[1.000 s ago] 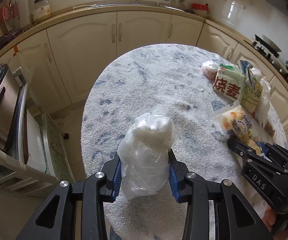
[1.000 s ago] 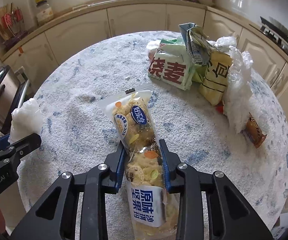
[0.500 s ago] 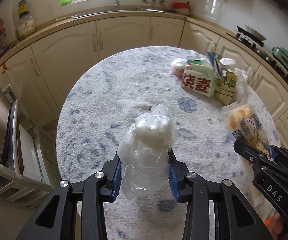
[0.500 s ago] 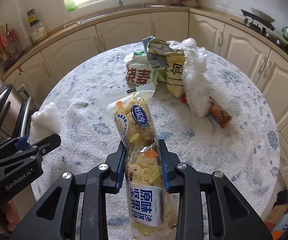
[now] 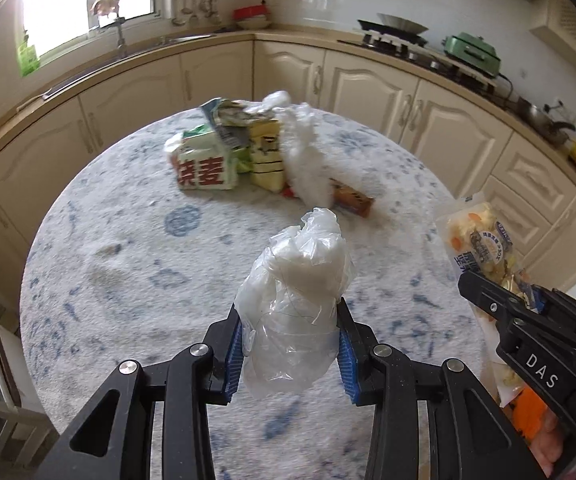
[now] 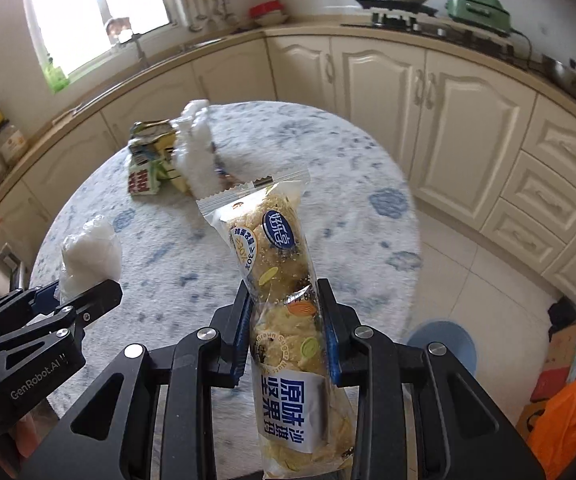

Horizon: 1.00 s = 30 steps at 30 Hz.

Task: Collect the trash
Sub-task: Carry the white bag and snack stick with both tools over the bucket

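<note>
My left gripper (image 5: 290,334) is shut on a crumpled clear plastic bag (image 5: 298,292), held up above the round table (image 5: 127,280). My right gripper (image 6: 285,316) is shut on a long snack packet (image 6: 277,280) with blue lettering, also lifted off the table. Each gripper shows in the other's view: the right one (image 5: 500,300) at the right edge with its packet (image 5: 480,244), the left one (image 6: 83,296) at the left edge with its bag (image 6: 89,256). A pile of other wrappers (image 5: 247,152) lies at the table's far side.
Cream kitchen cabinets (image 5: 368,88) curve around behind the table, with a stove (image 5: 392,36) and a green appliance (image 5: 472,48) on the counter. On the tiled floor to the right stand a blue round bin (image 6: 444,344), an orange bag (image 6: 564,416) and cardboard boxes (image 6: 564,340).
Both grippers have swung rightward together along the table, still gripping the bag and the packet. The wrapper pile has shifted left in both views, and the floor with the blue bin has come into sight.
</note>
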Motion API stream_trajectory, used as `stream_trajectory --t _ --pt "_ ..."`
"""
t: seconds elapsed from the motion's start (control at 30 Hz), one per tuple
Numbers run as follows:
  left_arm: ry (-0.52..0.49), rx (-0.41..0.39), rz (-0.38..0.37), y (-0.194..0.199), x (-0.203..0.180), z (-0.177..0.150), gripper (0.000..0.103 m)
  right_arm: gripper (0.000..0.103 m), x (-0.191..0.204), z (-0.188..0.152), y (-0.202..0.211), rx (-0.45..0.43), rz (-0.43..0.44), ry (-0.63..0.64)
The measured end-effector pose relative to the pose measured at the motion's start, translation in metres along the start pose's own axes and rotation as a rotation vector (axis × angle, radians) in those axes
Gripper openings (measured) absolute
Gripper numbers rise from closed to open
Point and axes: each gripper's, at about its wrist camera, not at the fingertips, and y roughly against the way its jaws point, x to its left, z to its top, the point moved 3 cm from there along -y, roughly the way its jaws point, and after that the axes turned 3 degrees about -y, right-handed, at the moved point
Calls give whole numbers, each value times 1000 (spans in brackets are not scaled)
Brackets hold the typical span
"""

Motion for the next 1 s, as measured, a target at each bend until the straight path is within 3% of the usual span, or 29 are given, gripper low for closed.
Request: stream_trajectory --t 0.43,0.73,1.0 --pt "-244 54 -185 -44 -128 13 36 30 -121 -24 27 -29 -217 -228" --pt "-393 137 -223 -88 -210 13 36 30 -201 -49 21 11 -306 -386" --pt "-452 213 -233 -147 -263 23 36 30 -252 -64 11 60 -362 -477"
